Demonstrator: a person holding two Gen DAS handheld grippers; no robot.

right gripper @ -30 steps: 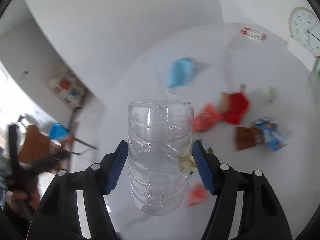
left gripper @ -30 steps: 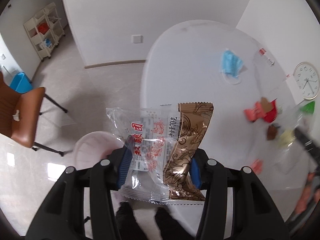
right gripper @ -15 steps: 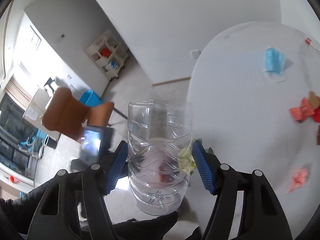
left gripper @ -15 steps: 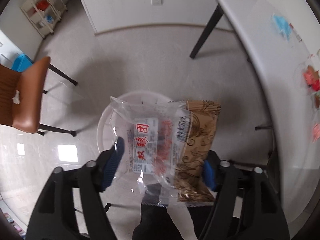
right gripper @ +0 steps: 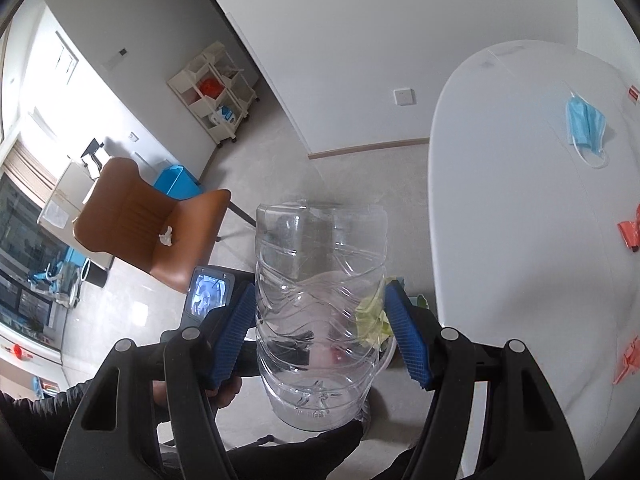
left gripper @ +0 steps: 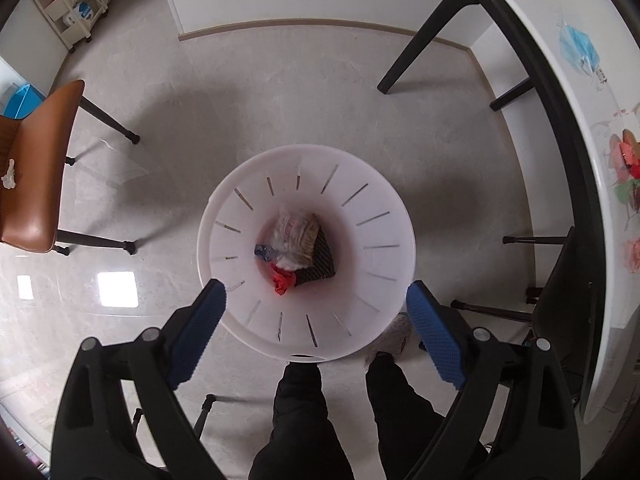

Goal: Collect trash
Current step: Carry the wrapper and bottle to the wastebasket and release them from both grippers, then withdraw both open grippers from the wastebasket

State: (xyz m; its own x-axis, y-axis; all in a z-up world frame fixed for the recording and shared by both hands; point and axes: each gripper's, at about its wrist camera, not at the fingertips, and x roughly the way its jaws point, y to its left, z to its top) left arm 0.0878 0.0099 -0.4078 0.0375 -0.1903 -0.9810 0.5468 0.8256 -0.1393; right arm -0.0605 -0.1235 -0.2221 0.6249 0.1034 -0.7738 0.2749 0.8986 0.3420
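My left gripper (left gripper: 316,320) is open and empty, held above a white round trash bin (left gripper: 384,216) on the floor. The clear and gold snack wrapper (left gripper: 298,240) lies at the bin's bottom with red and blue scraps. My right gripper (right gripper: 322,332) is shut on a clear cut plastic bottle (right gripper: 320,312), with a yellow-green scrap (right gripper: 372,320) caught against the right pad. A blue face mask (right gripper: 586,124) and red wrappers (right gripper: 630,232) lie on the white table (right gripper: 500,220). The mask also shows in the left wrist view (left gripper: 578,50).
A brown chair (left gripper: 28,184) stands left of the bin, with a white crumpled bit (right gripper: 166,237) on its seat. Black table legs (left gripper: 432,32) and a dark chair (left gripper: 560,304) stand to the right. My legs (left gripper: 340,420) are just behind the bin. A white shelf cart (right gripper: 216,92) stands by the wall.
My left gripper opened and the snack wrapper fell into the bin. My right gripper swung further left off the table, still holding the bottle.
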